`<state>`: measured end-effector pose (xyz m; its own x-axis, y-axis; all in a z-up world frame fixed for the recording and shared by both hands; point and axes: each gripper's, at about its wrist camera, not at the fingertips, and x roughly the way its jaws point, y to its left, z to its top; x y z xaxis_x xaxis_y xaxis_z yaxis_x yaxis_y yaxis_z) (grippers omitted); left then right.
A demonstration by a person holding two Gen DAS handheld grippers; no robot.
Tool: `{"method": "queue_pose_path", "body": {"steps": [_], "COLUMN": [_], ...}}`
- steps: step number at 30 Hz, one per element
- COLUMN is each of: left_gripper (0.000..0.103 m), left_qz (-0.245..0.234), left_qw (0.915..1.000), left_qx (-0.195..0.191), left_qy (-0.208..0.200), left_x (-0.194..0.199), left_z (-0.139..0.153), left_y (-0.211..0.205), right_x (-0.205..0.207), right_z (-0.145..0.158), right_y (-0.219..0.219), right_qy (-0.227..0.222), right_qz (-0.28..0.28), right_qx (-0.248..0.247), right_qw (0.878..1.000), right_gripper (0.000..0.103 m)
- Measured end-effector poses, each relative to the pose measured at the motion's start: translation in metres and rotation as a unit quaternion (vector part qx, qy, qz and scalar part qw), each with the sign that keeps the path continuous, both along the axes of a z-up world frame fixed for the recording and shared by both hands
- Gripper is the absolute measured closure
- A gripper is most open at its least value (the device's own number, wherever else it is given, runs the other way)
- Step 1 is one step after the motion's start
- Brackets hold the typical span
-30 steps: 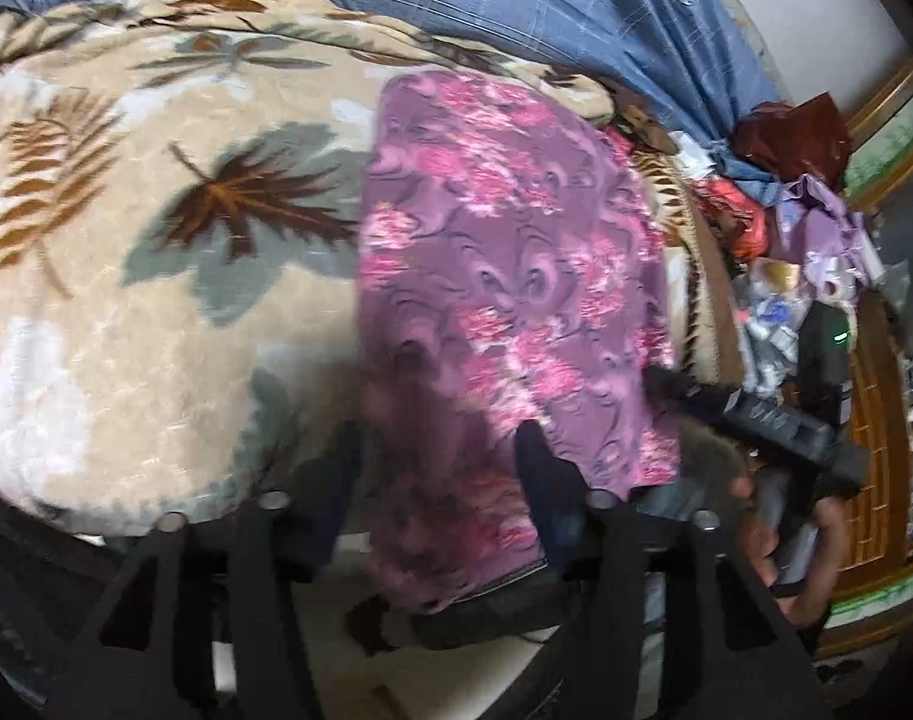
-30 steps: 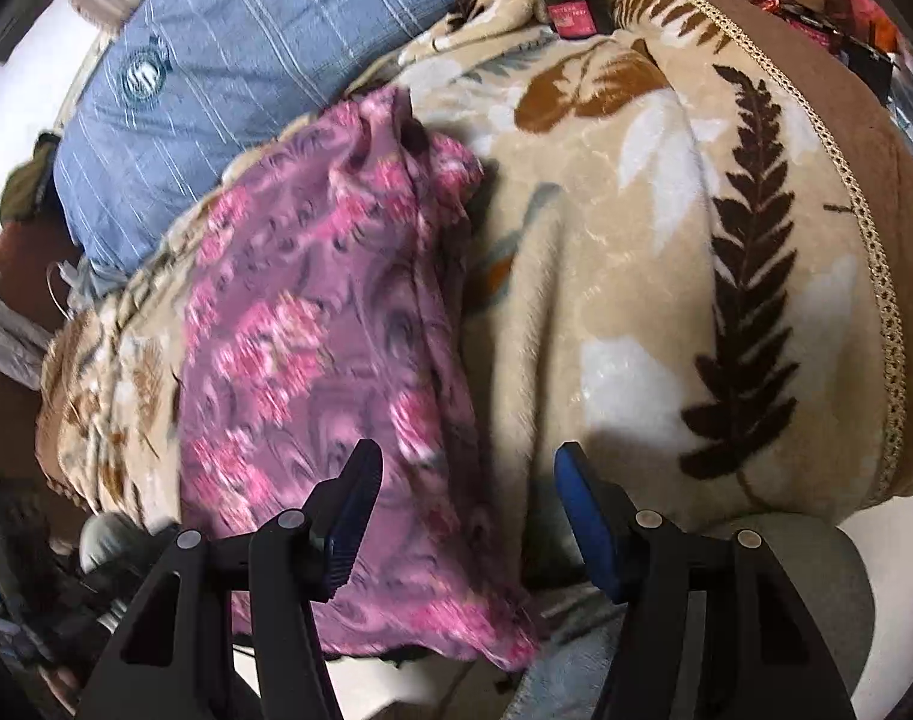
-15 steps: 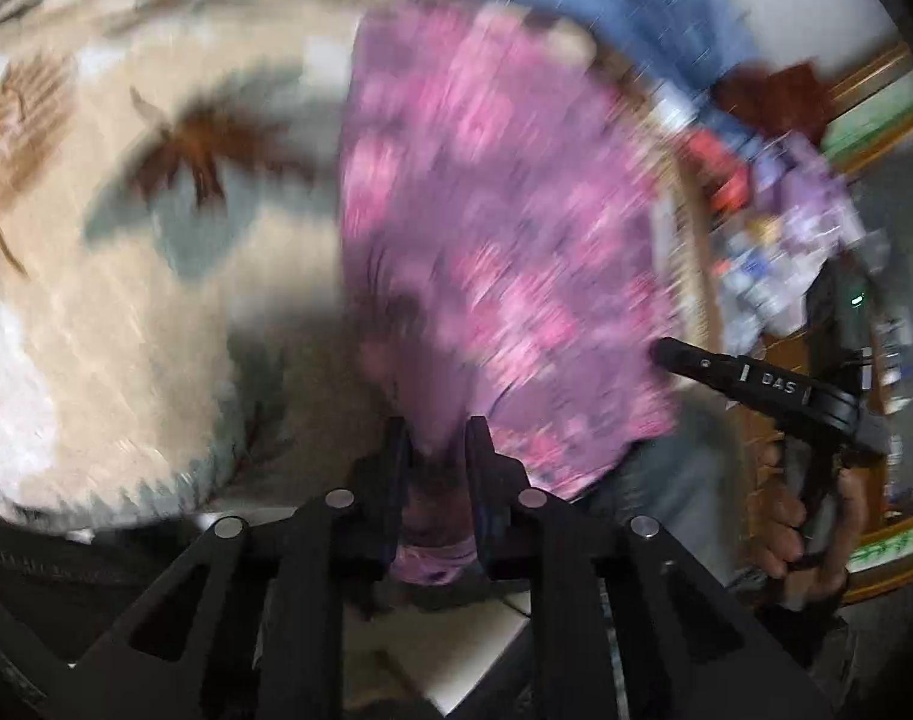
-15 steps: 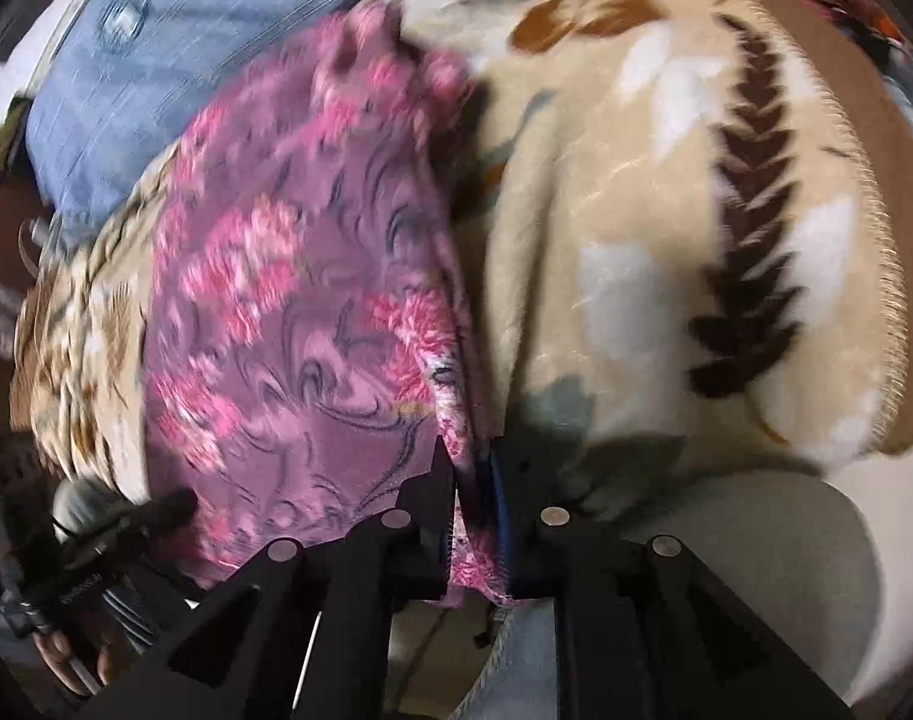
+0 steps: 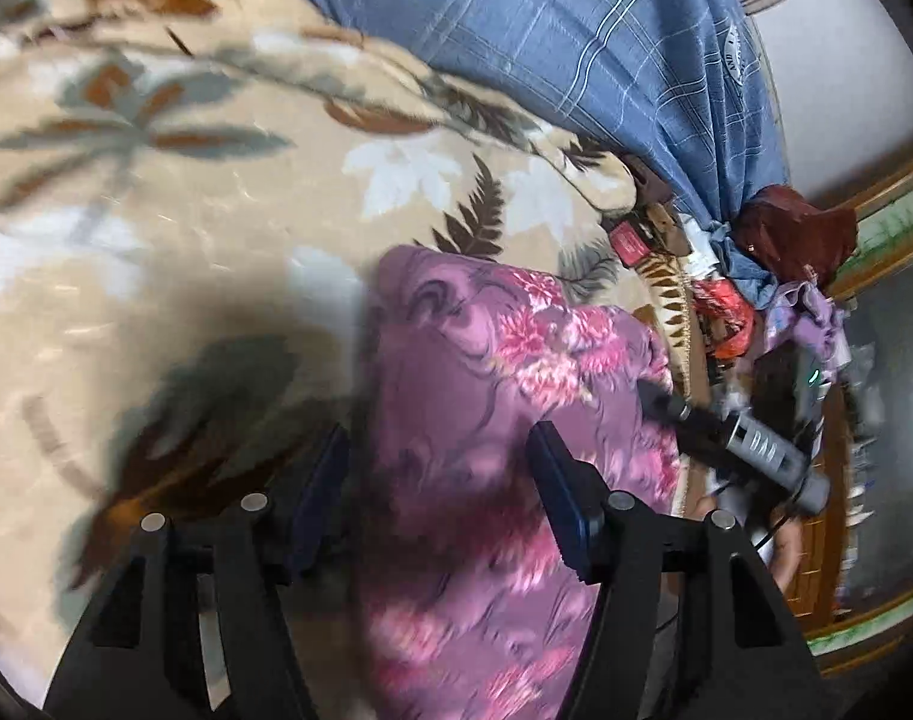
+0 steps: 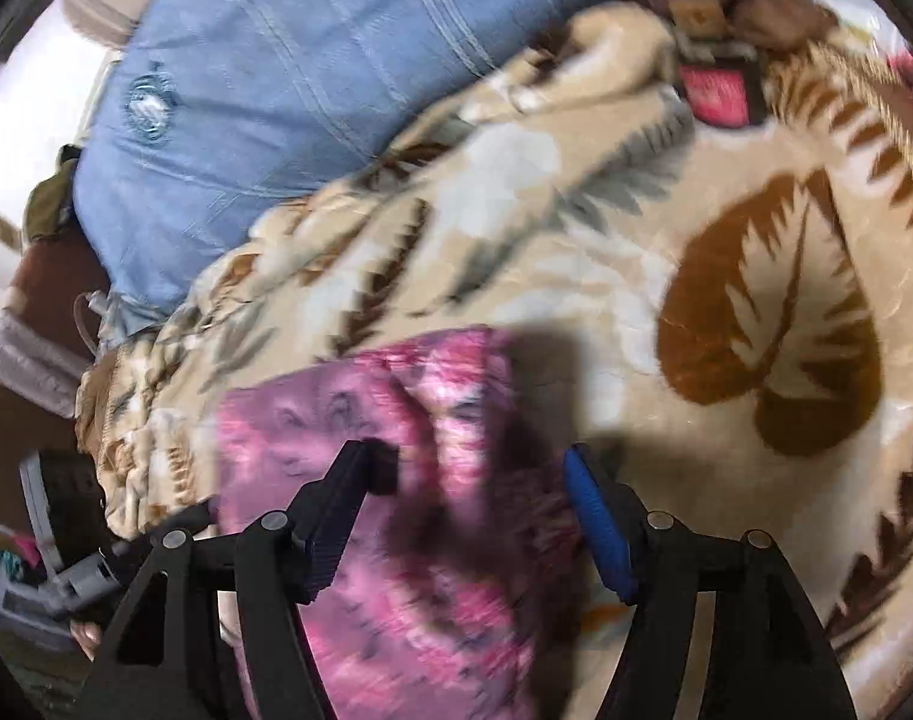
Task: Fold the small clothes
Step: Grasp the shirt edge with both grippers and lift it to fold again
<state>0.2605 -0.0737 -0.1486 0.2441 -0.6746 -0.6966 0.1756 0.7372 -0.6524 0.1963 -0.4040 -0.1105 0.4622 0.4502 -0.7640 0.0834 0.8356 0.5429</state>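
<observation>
Left wrist view: purple flowery cloth (image 5: 504, 420) folded over, lying on tan leaf blanket (image 5: 186, 228), near its edge. Left gripper (image 5: 438, 480) right above cloth, jaws wide & opening, cloth seen between but not pinched. Right gripper (image 5: 750, 450) at cloth's far side, only partly seen there. Right wrist view: same cloth (image 6: 444, 480) under right gripper (image 6: 468, 510), jaws wide & opening, holding nothing. Blue checked pillow (image 6: 264, 84) behind blanket (image 6: 726, 240). Pile of red & purple stuff (image 5: 798, 288) off to the side.

Black hand-held gripper (image 5: 438, 480) frames, silver screws, blue pads (image 6: 597, 531).
</observation>
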Motion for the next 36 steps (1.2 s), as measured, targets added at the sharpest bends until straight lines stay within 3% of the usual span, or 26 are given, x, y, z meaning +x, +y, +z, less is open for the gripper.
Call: {"method": "queue_pose_path", "body": {"steps": [2, 4, 9, 10, 12, 16, 20, 24, 32, 36], "left_gripper": [0.042, 0.042, 0.043, 0.046, 0.063, 0.073, 0.074, 0.074, 0.074, 0.074], "left_qz": [-0.004, 0.004, 0.029, 0.032, 0.033, 0.045, 0.066, 0.088, 0.11, 0.112], "left_qw": [1.0, 1.0, 0.9993, 0.9994, 0.9994, 0.9982, 0.9952, 0.9902, 0.9819, 0.9798], "left_qx": [-0.002, -0.003, -0.012, -0.004, 0.002, -0.04, -0.059, -0.072, -0.053, -0.043], "left_qy": [0.003, 0.004, 0.019, 0.011, 0.005, 0.004, -0.041, -0.081, -0.144, -0.16], "left_x": [0.001, 0.005, 0.023, 0.019, 0.017, 0.0, -0.035, -0.071, -0.085, -0.076], "left_z": [-0.006, -0.007, -0.013, -0.011, -0.011, 0.004, 0.043, 0.083, 0.14, 0.148], "left_y": [-0.006, -0.01, -0.017, -0.018, -0.018, 0.0, 0.03, 0.077, 0.147, 0.171], "right_x": [-0.005, -0.006, 0.008, 0.01, 0.009, 0.0, -0.023, -0.051, -0.043, -0.033], "right_z": [-0.005, -0.002, -0.016, -0.016, -0.018, -0.003, 0.033, 0.071, 0.111, 0.122], "right_y": [-0.006, -0.015, -0.018, -0.016, -0.013, -0.002, 0.022, 0.054, 0.128, 0.158], "right_qy": [-0.004, -0.009, -0.001, -0.004, -0.006, -0.027, -0.085, -0.135, -0.165, -0.174], "right_qz": [0.003, 0.009, 0.011, 0.016, 0.023, 0.031, 0.043, 0.058, 0.088, 0.097], "right_qx": [0.024, 0.038, 0.086, 0.088, 0.117, 0.091, 0.086, 0.118, 0.172, 0.169], "right_qw": [1.0, 0.999, 0.996, 0.996, 0.993, 0.995, 0.992, 0.982, 0.967, 0.965], "right_gripper": [0.036, 0.044, 0.044, 0.048, 0.063, 0.08, 0.082, 0.082, 0.082, 0.082]}}
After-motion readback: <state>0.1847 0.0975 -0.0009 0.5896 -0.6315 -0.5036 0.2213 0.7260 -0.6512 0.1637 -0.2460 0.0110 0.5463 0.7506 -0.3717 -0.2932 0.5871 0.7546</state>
